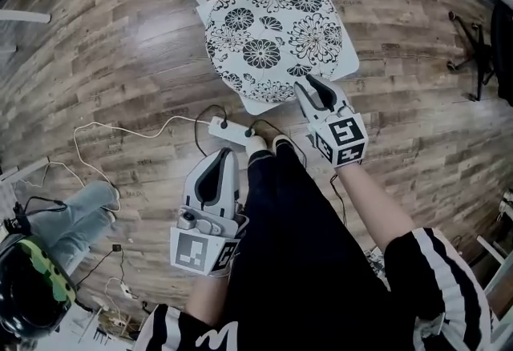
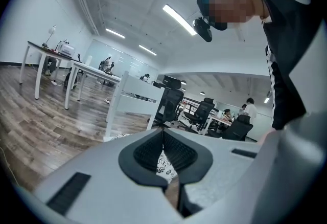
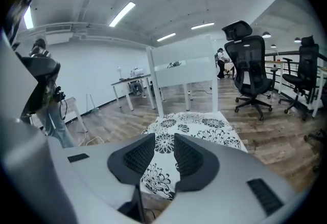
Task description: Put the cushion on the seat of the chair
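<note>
Nearest the person, the left gripper (image 1: 222, 157) hung low beside the dark trouser leg (image 1: 280, 205), its jaws closed tip to tip on nothing. Farther forward, the right gripper (image 1: 308, 86) sat just at the near edge of the round flowered cushion (image 1: 272, 30), its jaws slightly parted and empty. The cushion lay flat on the seat of the white chair (image 1: 349, 62), covering most of it.

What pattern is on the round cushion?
Black flowers on white. The cushion shows best in the head view.
</note>
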